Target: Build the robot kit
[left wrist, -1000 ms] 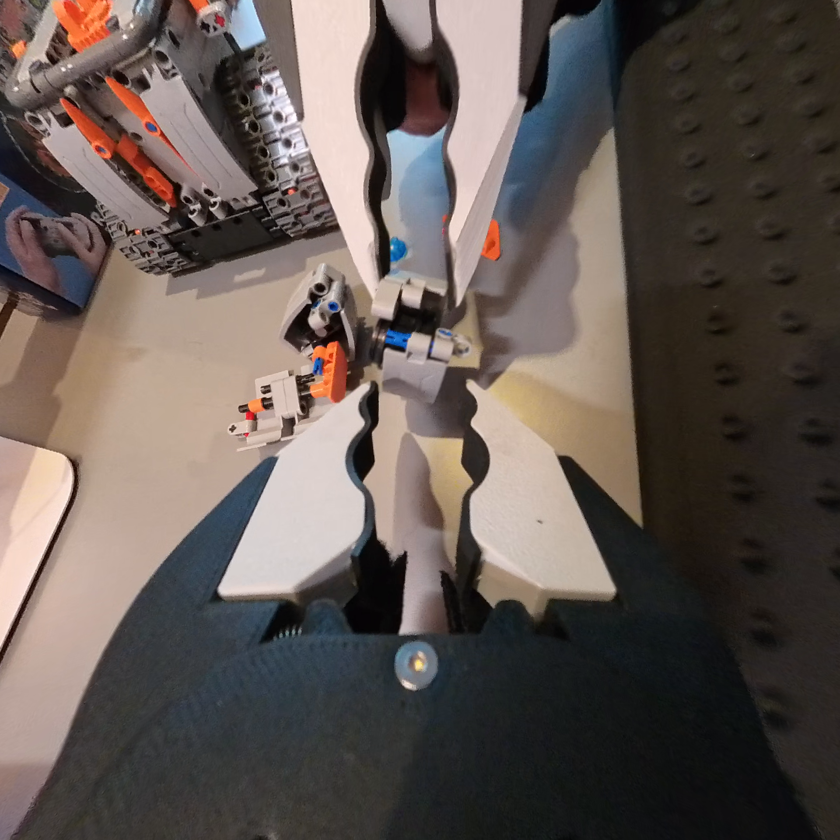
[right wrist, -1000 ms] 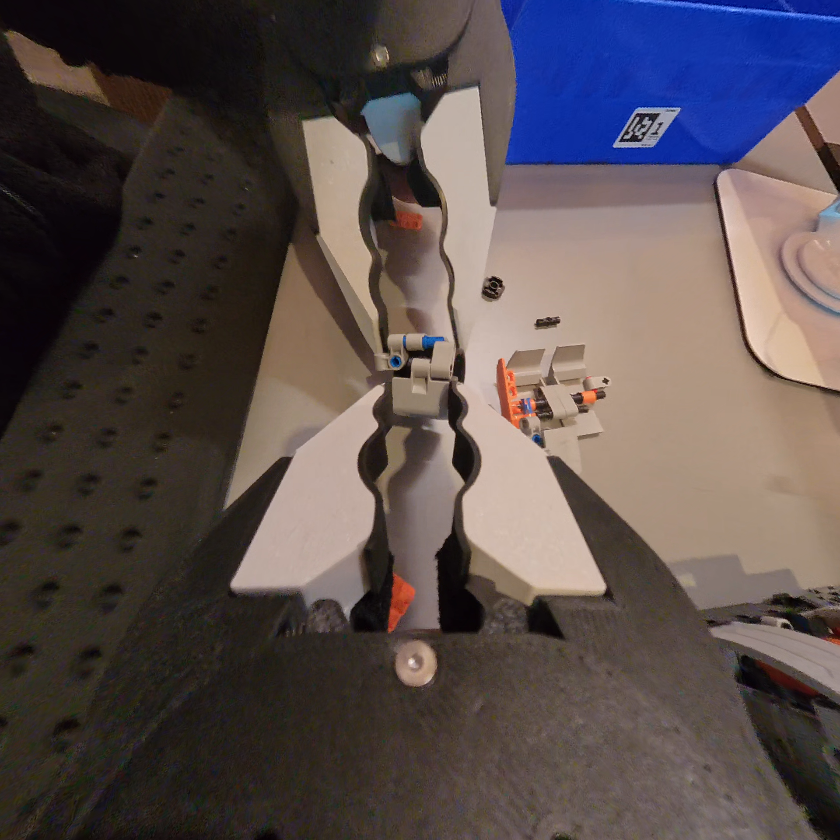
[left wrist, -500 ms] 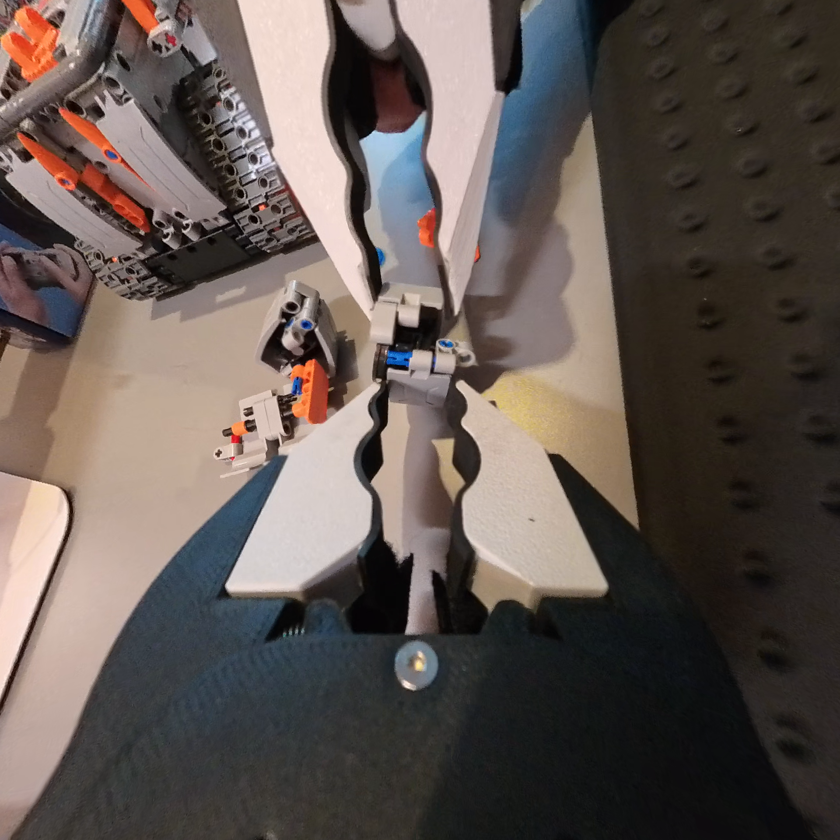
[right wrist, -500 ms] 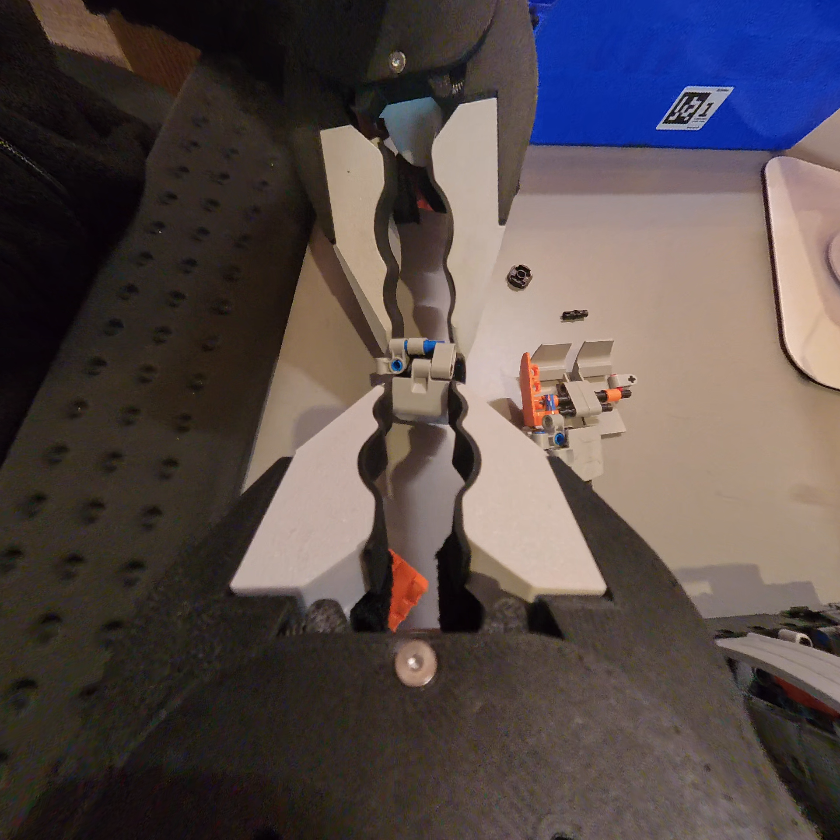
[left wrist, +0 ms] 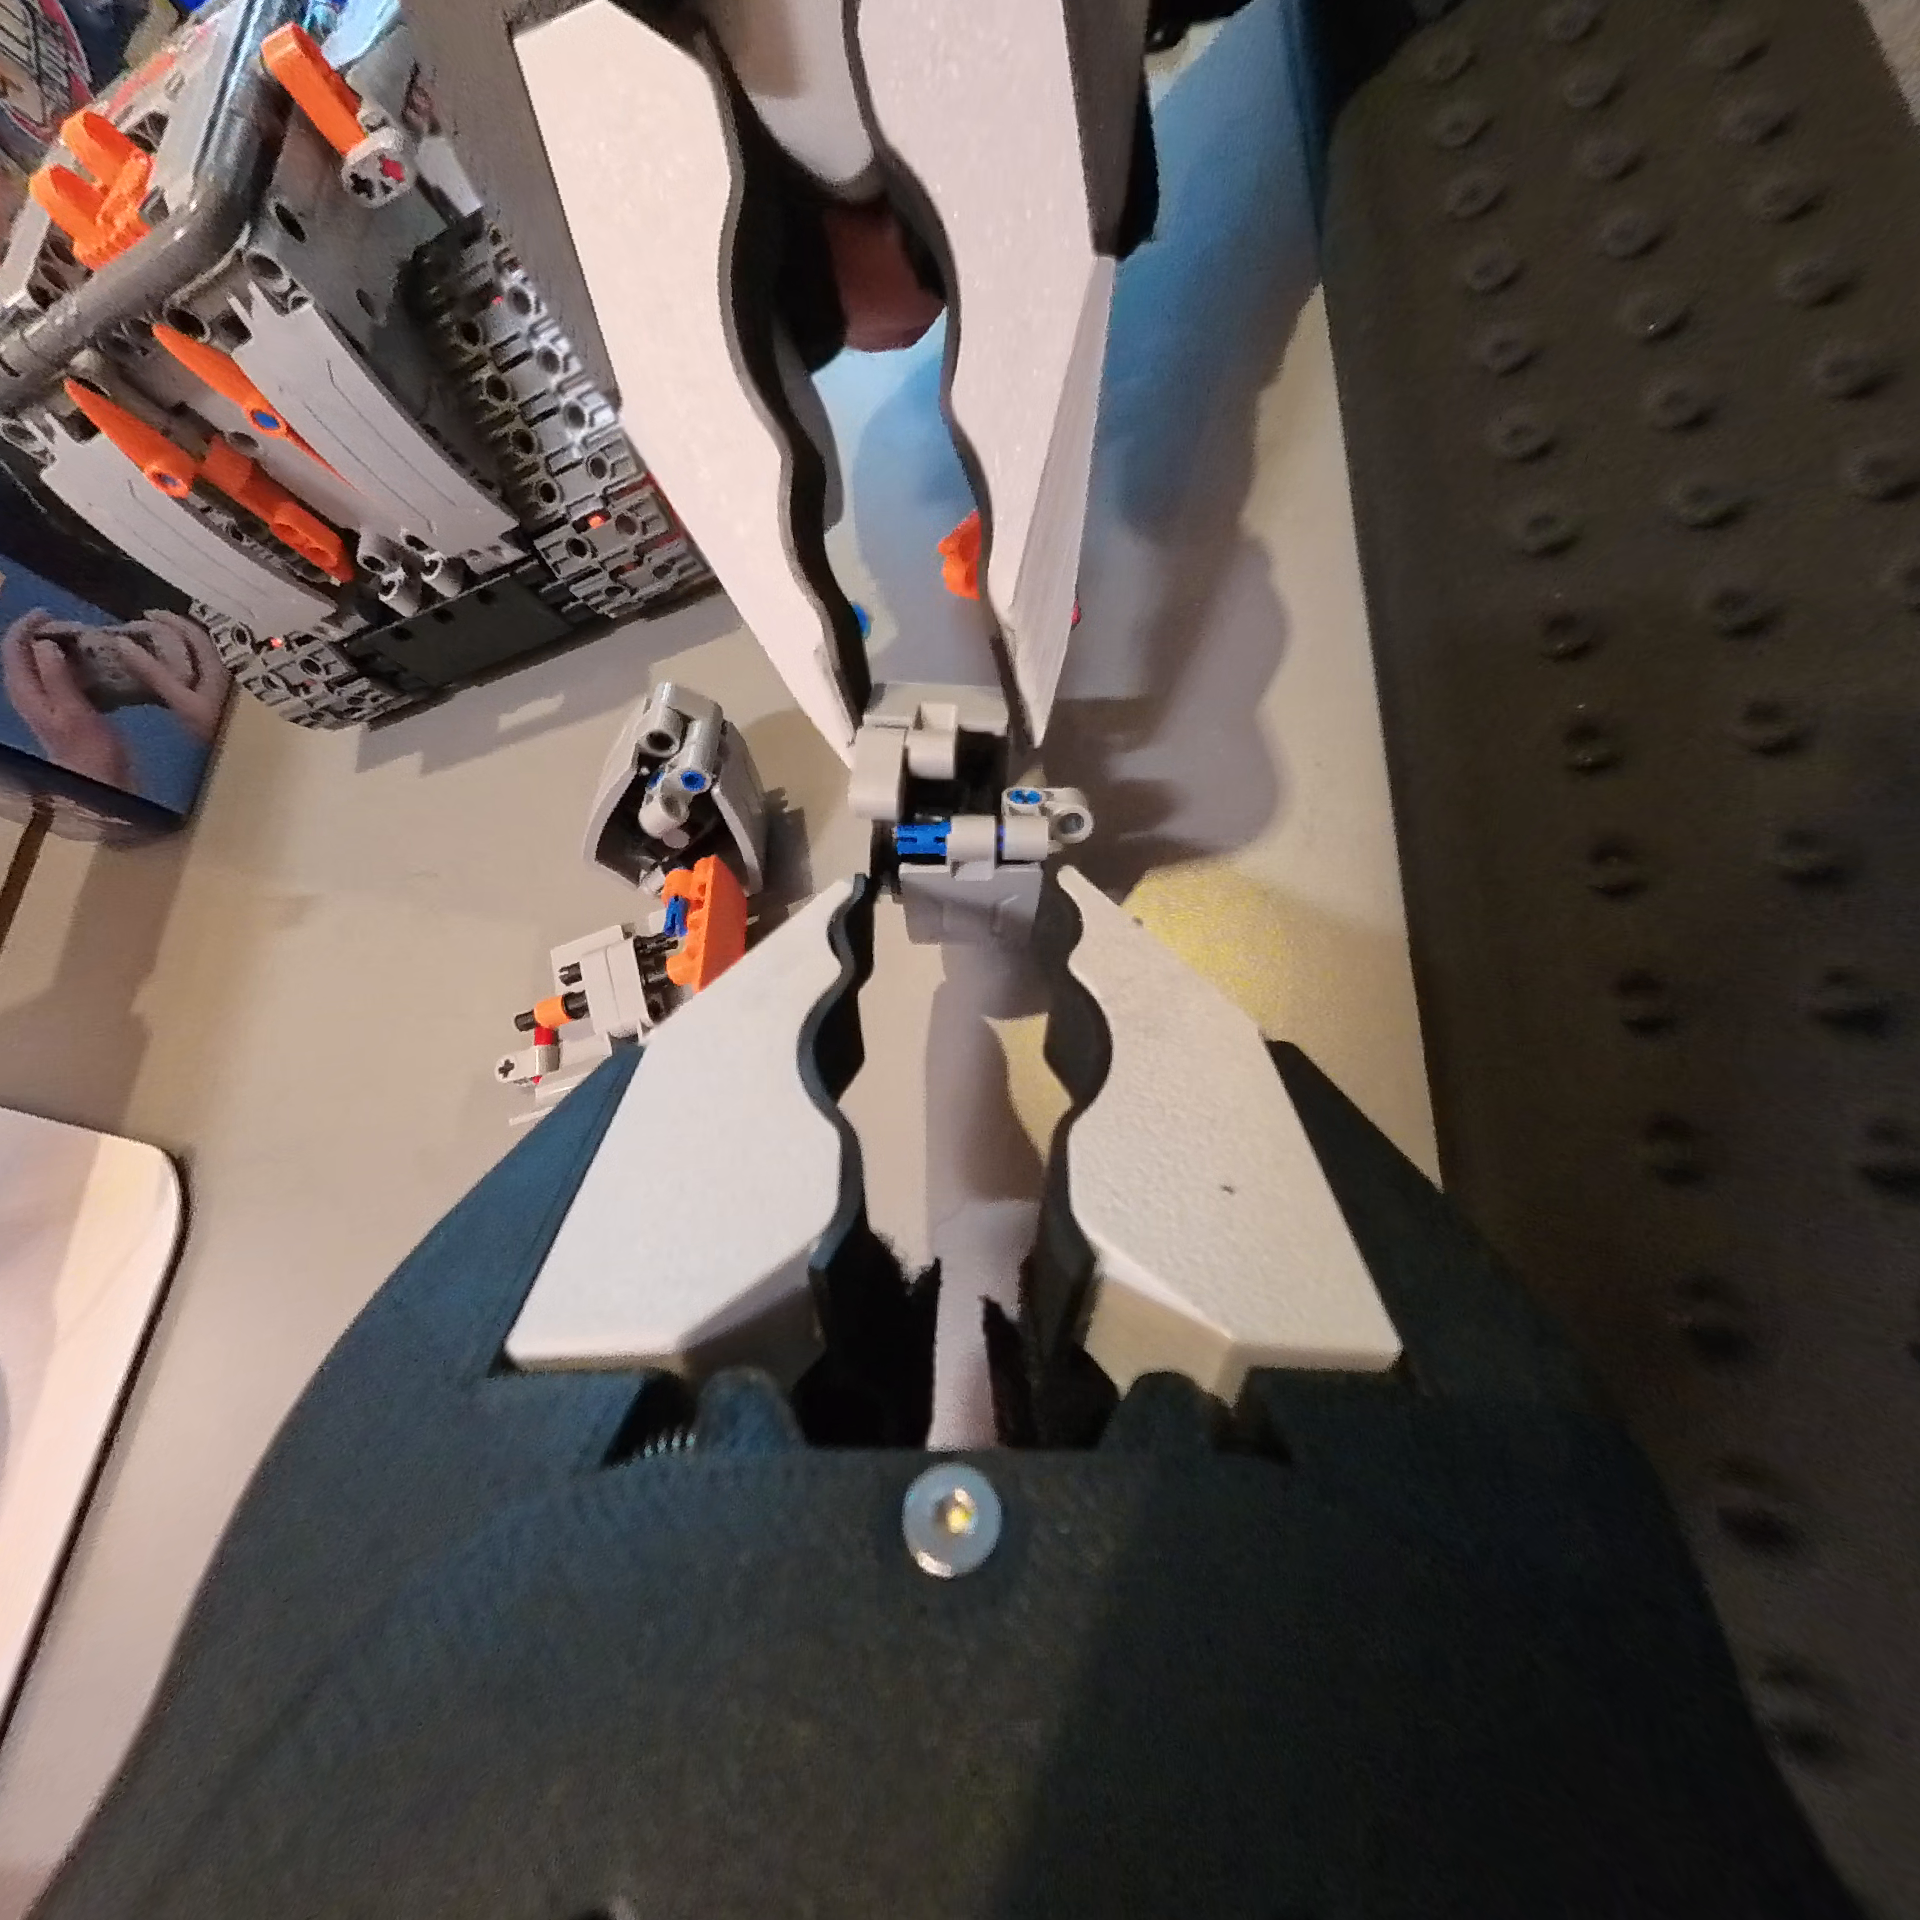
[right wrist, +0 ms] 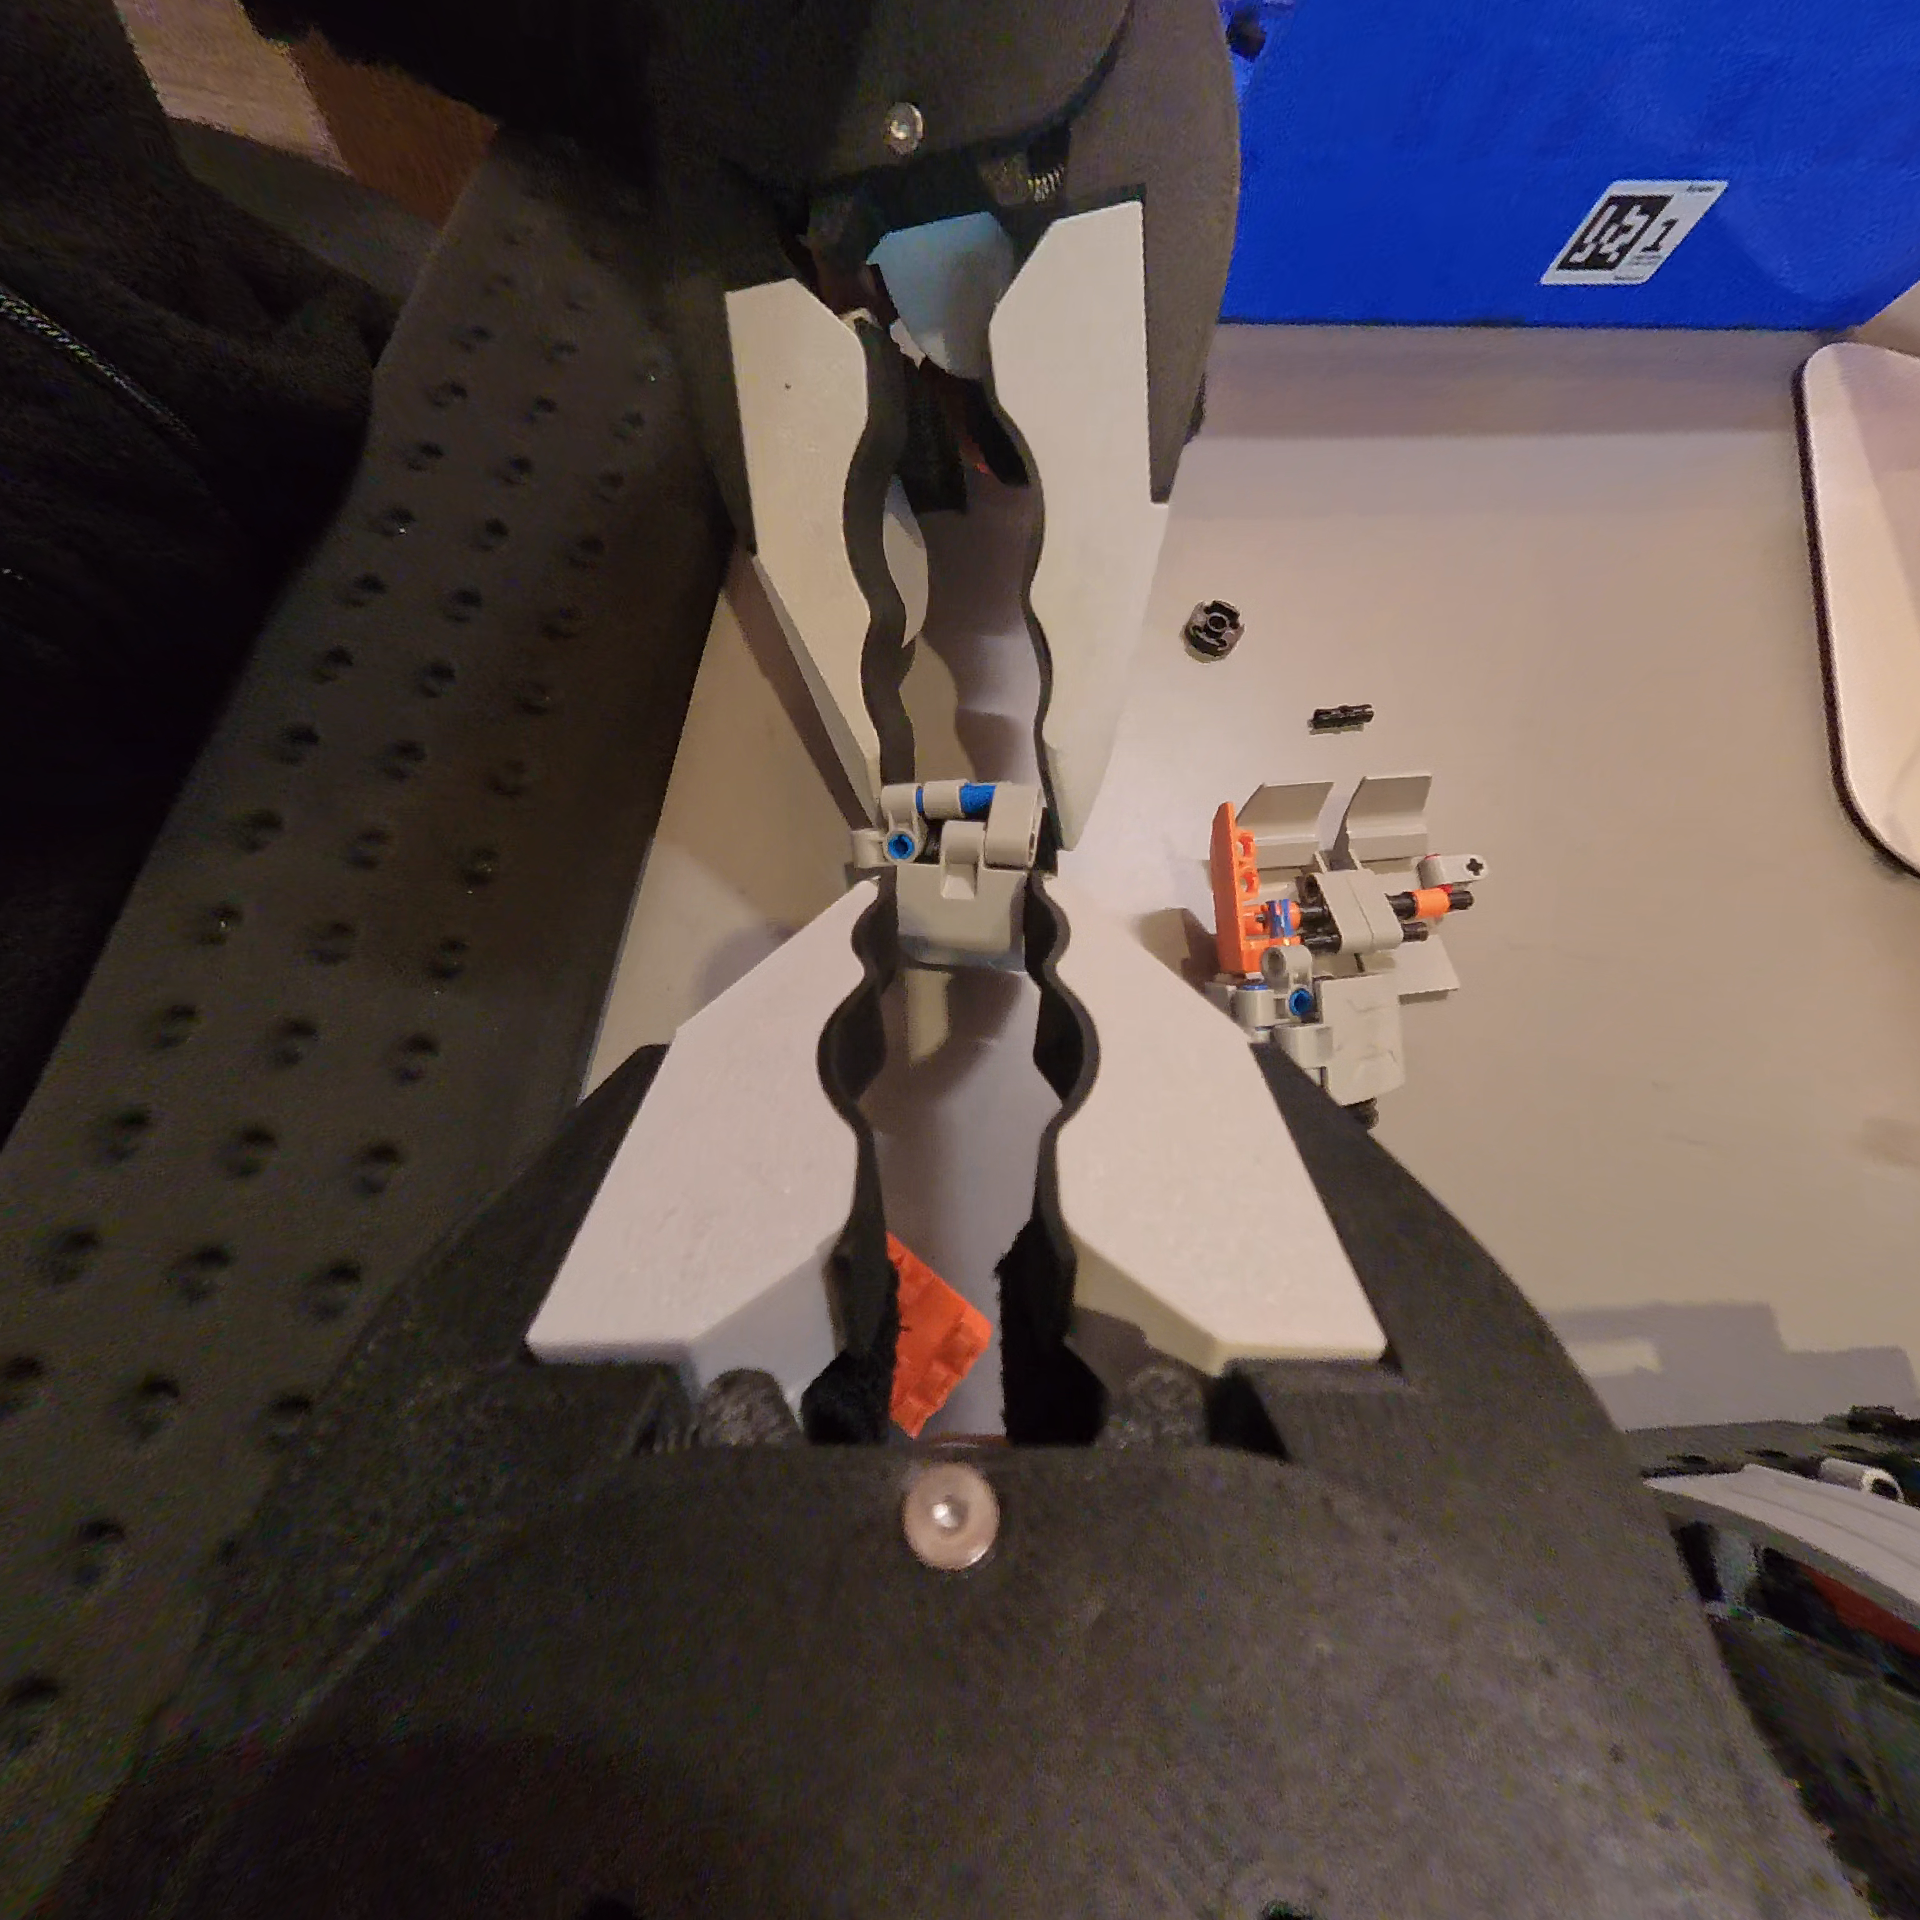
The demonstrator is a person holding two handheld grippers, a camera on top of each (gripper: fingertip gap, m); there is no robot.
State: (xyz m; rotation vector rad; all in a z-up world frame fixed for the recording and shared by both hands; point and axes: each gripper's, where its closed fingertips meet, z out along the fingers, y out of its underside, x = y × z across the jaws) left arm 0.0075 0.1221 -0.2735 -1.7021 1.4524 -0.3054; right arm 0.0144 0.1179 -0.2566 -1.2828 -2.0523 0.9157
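A small grey brick assembly (left wrist: 966, 883) with blue pins hangs above the beige table (left wrist: 312, 1039), held from both ends. My left gripper (left wrist: 961, 894) is shut on its grey block end. My right gripper (left wrist: 940, 717) comes in from the opposite side, tip to tip, and is shut on the other end. In the right wrist view the right gripper (right wrist: 961, 894) clamps the grey block of the assembly (right wrist: 956, 914). The left gripper (right wrist: 966, 821) clamps the part with the blue pin. A second grey and orange assembly (left wrist: 665, 925) lies on the table beside them; it also shows in the right wrist view (right wrist: 1330, 925).
A large grey and orange tracked brick model (left wrist: 312, 416) stands nearby. A black dimpled mat (right wrist: 312, 831) borders the table. Loose pieces lie about: an orange plate (right wrist: 935, 1340), a black round piece (right wrist: 1212, 628), a black pin (right wrist: 1342, 714). A blue wall (right wrist: 1558, 156) and a white tray (right wrist: 1870, 623) stand behind. Both grippers' tips are close together, under 4 cm apart.
My left gripper was open just short of the assembly; it moved forward and shut on it. My right gripper kept its hold.
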